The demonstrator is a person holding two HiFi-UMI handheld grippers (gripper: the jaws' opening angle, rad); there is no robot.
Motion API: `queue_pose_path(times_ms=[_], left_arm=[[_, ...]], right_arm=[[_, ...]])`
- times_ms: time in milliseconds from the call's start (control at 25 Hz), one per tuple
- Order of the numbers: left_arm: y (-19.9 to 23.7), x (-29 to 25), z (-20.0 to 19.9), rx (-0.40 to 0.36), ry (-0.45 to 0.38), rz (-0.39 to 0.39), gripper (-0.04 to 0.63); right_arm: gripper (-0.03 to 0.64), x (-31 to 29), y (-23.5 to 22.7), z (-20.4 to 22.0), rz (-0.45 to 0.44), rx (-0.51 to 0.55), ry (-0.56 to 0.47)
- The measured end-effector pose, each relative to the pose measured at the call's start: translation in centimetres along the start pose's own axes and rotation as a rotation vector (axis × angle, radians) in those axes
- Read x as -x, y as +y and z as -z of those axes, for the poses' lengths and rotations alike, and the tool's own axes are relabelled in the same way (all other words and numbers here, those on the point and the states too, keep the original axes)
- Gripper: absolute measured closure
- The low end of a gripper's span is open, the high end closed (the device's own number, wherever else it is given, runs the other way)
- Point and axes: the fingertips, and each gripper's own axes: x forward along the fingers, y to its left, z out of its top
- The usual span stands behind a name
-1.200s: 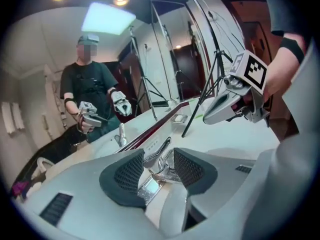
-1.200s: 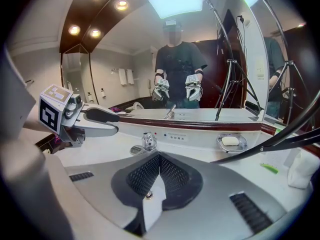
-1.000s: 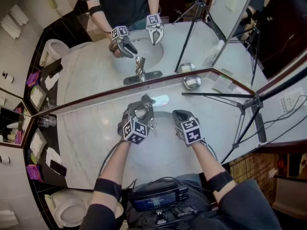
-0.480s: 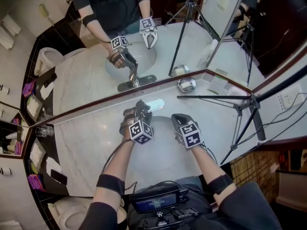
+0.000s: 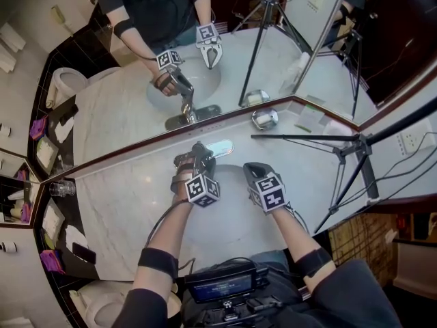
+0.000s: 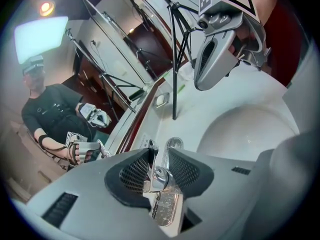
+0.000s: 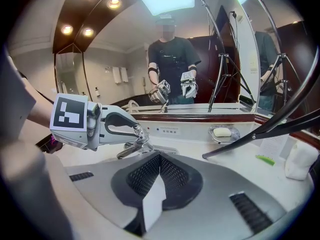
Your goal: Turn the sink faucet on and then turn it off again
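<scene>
The chrome faucet (image 5: 217,147) stands at the back of the white sink basin (image 5: 229,217). My left gripper (image 5: 197,158) reaches over it. In the left gripper view the faucet handle (image 6: 161,184) lies between my left gripper's (image 6: 159,160) pads; the jaws have just been closing and press on its sides. My right gripper (image 5: 253,169) hovers over the basin to the right, shut with nothing in it. The right gripper view shows my right gripper (image 7: 160,157) shut, and my left gripper (image 7: 134,131) on the faucet (image 7: 131,150).
A wall mirror (image 5: 205,53) behind the marble counter (image 5: 130,197) repeats the scene. A soap dish (image 5: 264,119) and a black tripod (image 5: 341,149) stand at the right. A glass (image 5: 65,171) sits far left, a toilet (image 5: 102,305) below.
My left gripper has sunk onto the faucet handle, rolled, and its jaws have narrowed around it. My right gripper has stayed where it was.
</scene>
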Motion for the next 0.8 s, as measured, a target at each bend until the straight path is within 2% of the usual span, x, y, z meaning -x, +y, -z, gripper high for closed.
queue_pose_path(times_ms=[320,640,800], left_arm=[[-0.2,0.6,-0.8,-0.014,-0.012,-0.038,0.476],[-3.1,-0.2,-0.7,-0.078,0.002,0.053,0.488],[-3.4,-0.2,-0.6,-0.074,0.003,0.055,0.489]], right_arm=[[0.597,-0.5,0.5,-0.5,-0.011,0.005,0.0],[0.597,-0.8,1.2,-0.7,-0.017,0.014,0.002],[0.597,-0.8,1.1,-0.9,-0.02,0.014,0.0]])
